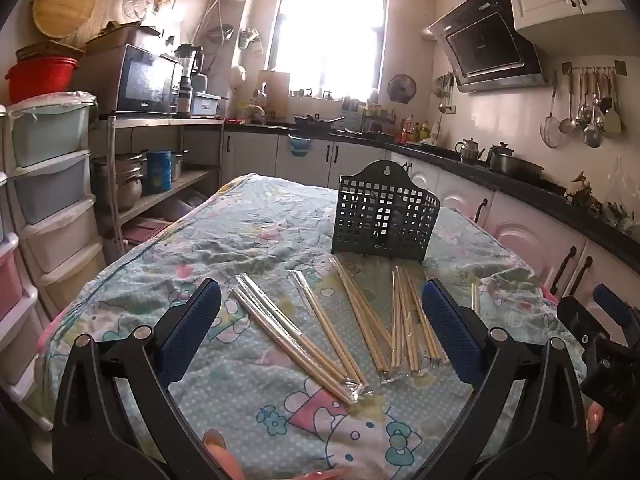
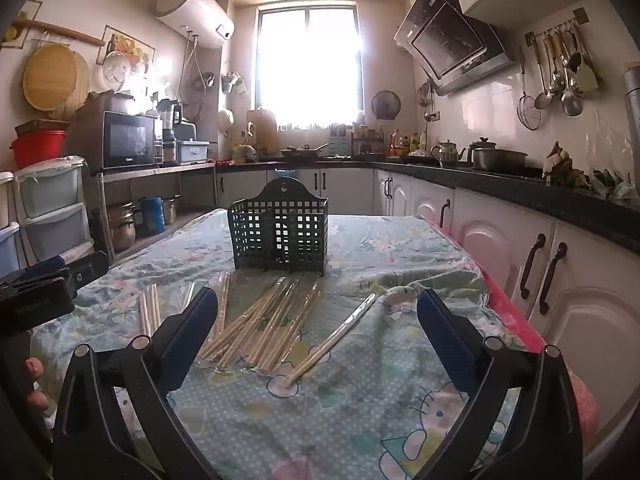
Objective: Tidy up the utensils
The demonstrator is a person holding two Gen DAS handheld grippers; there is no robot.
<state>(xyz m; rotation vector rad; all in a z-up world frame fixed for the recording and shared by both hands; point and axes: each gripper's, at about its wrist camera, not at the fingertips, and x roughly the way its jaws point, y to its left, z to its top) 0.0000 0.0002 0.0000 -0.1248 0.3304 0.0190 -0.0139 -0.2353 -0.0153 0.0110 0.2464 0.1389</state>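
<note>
Several clear-wrapped packs of wooden chopsticks point(image 1: 320, 328) lie flat on the cartoon-print cloth point(image 1: 256, 224) covering the tabletop, fanned across its near half.

- Rack point(image 1: 384, 216): dark green perforated plastic, upright at the middle of the tabletop, toward the far edge, hanging tab on top. No chopsticks show in it. The far ends of the middle packs lie just in front of its base.
- Left packs: two, angled, well apart from the rack.
- Middle packs point(image 2: 264, 332): a loose overlapping heap.
- Single pack point(image 2: 332, 340): lies alone, diagonal, nearer the right edge of the tabletop.
- Left gripper point(image 1: 320, 300): jaws spread wide, blue pads point(image 1: 192, 324) either side of the left and middle packs, above the cloth, holding nothing.
- Right gripper point(image 2: 318, 308): jaws spread wide, pads bracketing the heap and the single pack, holding nothing.
- Fingertips point(image 1: 224, 456): visible at the lower edge of each wrist view, on the handles.
- Surroundings: counter point(image 2: 520, 188) with pot and kettle along the right, microwave point(image 2: 128, 144) on a shelf at left, window point(image 2: 308, 64) beyond.
</note>
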